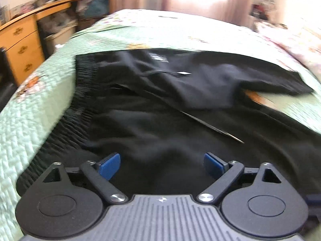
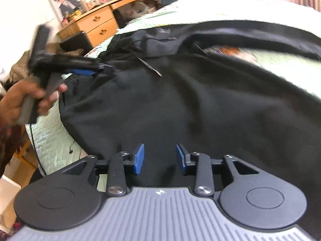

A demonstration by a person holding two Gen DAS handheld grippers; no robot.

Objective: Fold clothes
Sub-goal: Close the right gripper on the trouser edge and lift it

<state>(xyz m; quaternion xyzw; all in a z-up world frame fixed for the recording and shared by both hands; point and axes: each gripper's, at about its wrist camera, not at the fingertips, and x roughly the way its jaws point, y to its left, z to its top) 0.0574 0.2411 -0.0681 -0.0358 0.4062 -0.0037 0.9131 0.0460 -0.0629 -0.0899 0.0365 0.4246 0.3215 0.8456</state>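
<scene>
Black trousers (image 1: 160, 104) lie spread across the near part of the bed (image 1: 40, 108), elastic waistband toward its left edge, one leg crossed loosely over the other; no tidy fold shows, so I judge most folding remains. Left tongs (image 1: 162, 165) stand spread wide and empty above the cloth; right tongs (image 2: 160, 158) stand partly apart, pinching nothing.

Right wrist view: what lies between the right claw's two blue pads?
Nothing is pinched there. The right claw stands partly open, and the gap shows only the black garment spread on the quilted bedspread beneath.
</scene>
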